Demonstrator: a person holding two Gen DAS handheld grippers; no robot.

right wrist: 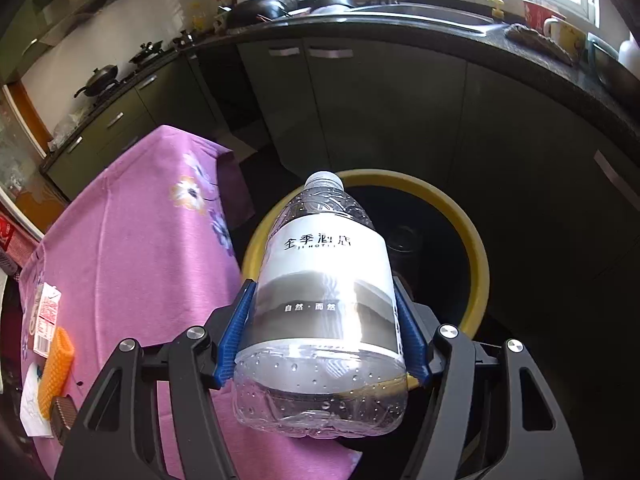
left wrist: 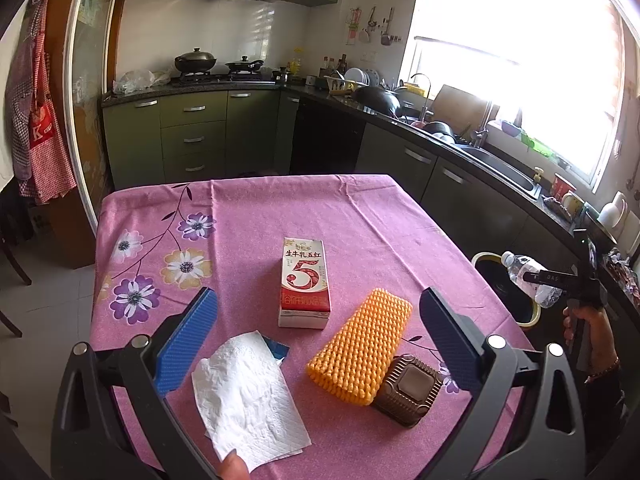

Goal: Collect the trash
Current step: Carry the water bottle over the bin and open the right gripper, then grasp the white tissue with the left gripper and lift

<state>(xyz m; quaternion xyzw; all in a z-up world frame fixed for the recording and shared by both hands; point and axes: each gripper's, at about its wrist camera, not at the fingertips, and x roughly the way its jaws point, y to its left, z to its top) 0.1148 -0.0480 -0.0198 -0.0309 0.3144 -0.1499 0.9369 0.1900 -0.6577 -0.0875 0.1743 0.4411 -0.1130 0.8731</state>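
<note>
The right gripper (right wrist: 326, 320) is clamped on the plastic bottle (right wrist: 324, 280), neck pointing up-frame over the yellow-rimmed bin (right wrist: 478, 256) dead ahead, nothing between. The left gripper (left wrist: 316, 340) hangs spread and empty above the table (left wrist: 248, 208), with tissue (left wrist: 244, 396), milk carton (left wrist: 306, 280), orange foam net (left wrist: 362, 350) and brown tray (left wrist: 412, 390) lower centre.

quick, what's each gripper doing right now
left gripper: open, holding nothing.
right gripper: shut on the water bottle, above the yellow-rimmed bin.
</note>
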